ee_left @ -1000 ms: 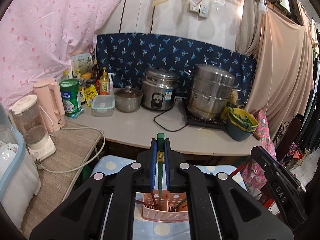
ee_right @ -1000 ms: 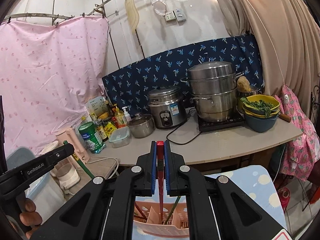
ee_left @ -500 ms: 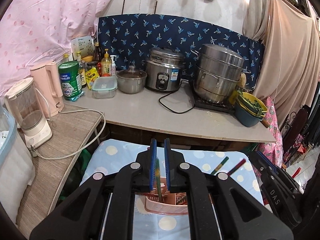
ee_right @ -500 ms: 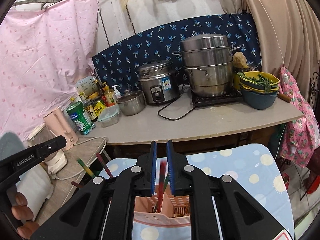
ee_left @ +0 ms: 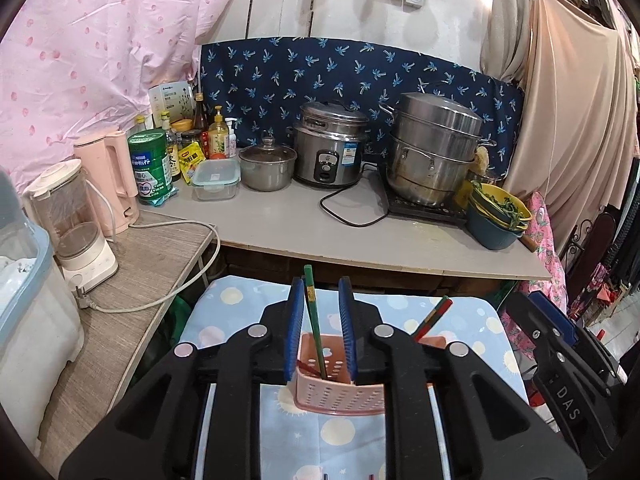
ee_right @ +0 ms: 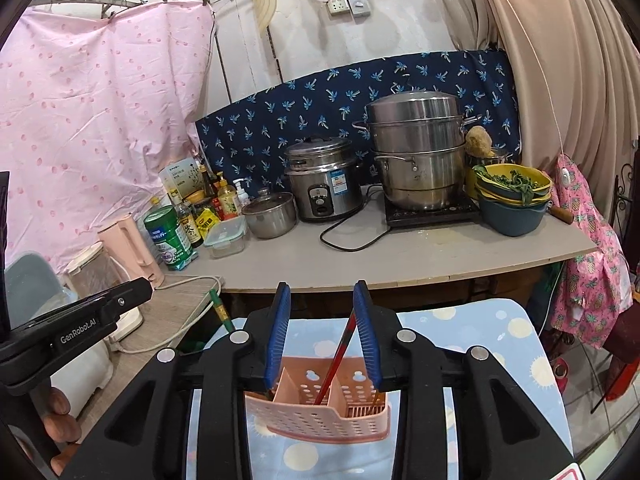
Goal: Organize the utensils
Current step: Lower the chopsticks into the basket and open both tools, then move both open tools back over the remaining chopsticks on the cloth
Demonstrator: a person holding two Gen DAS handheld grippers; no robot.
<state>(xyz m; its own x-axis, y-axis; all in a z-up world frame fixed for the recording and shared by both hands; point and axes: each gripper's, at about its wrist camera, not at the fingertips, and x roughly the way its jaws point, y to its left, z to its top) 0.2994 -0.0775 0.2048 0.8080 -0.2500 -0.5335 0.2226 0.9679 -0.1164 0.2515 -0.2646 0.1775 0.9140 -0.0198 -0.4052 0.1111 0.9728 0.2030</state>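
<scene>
Jaws just opened; green chopstick [ee_left: 310, 312], red chopstick [ee_right: 340, 354] loose between, in basket [ee_right: 320, 420].

A pale wall [ee_right: 400, 20] carries a socket and switch [ee_right: 348, 4]. A pink dotted sheet [ee_right: 92, 112] hangs at left, a beige curtain [ee_right: 568, 80] at right. A navy leaf-print cloth [ee_right: 320, 112] backs the grey surface [ee_right: 420, 252], which bears a rice cooker [ee_right: 320, 180], a stacked steel steamer [ee_right: 416, 148] and a small lidded pot [ee_right: 270, 212]. A lower woven-topped side table [ee_left: 132, 280] stands at left.
</scene>
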